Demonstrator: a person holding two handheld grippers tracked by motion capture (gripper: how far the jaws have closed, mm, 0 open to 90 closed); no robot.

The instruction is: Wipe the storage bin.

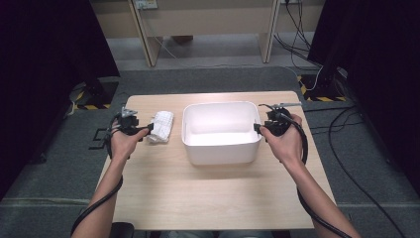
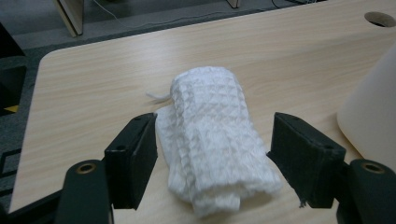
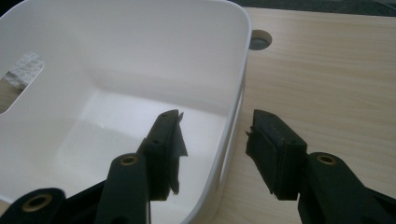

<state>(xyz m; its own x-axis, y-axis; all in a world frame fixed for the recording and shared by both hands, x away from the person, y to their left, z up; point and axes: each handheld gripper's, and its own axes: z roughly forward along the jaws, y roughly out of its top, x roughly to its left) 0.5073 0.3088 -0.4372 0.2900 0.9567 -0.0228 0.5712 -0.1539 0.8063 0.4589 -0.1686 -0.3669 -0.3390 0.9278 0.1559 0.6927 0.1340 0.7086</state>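
White cloth (image 2: pixel 212 140), rolled, lies on the wooden surface (image 1: pixel 208 193) left of the tub (image 1: pixel 221 153), near but apart from it. Left tool (image 2: pixel 212 154) has its jaws wide, one on each side of the cloth's near end, pads not pressing it. Right tool (image 3: pixel 217 149) straddles the tub's right wall, one jaw inside, one outside, spread and clear of the wall.

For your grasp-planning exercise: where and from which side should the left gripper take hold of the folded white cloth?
Grip the folded white cloth across its narrow middle, coming along its length from the near end. It lies flat as a long roll, and the open left gripper already straddles it.
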